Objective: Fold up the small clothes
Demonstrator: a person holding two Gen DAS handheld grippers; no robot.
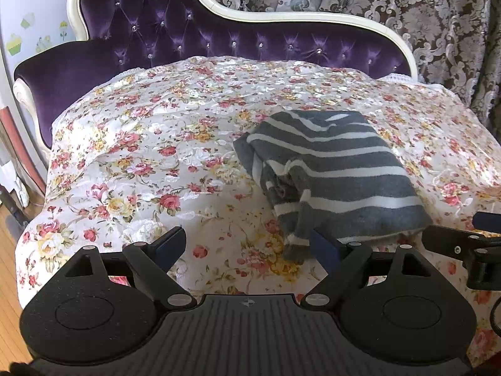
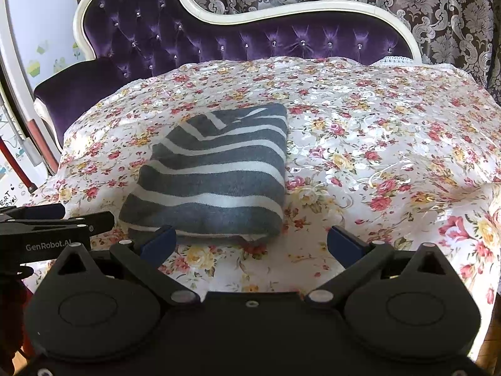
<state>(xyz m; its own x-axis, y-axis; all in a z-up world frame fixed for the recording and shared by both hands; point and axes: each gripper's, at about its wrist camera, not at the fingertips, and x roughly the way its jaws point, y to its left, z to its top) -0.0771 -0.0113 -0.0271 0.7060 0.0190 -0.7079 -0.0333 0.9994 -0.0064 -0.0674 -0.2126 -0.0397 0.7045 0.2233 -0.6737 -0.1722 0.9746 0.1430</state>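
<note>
A grey garment with white stripes (image 1: 338, 172) lies folded into a compact bundle on the floral cover (image 1: 141, 163); its left side shows bunched layers. In the right wrist view the garment (image 2: 216, 175) sits left of centre on the cover (image 2: 375, 144). My left gripper (image 1: 247, 244) is open and empty, just in front of the garment's near left corner. My right gripper (image 2: 250, 241) is open and empty, just in front of the garment's near edge. Each gripper shows at the edge of the other's view, the right one (image 1: 469, 241) and the left one (image 2: 47, 219).
The cover drapes a purple tufted chaise with a white frame (image 1: 188, 28). Patterned curtains (image 1: 422, 15) hang behind. A wall with stickers (image 1: 28, 31) and a wooden floor (image 1: 7, 244) are at the left.
</note>
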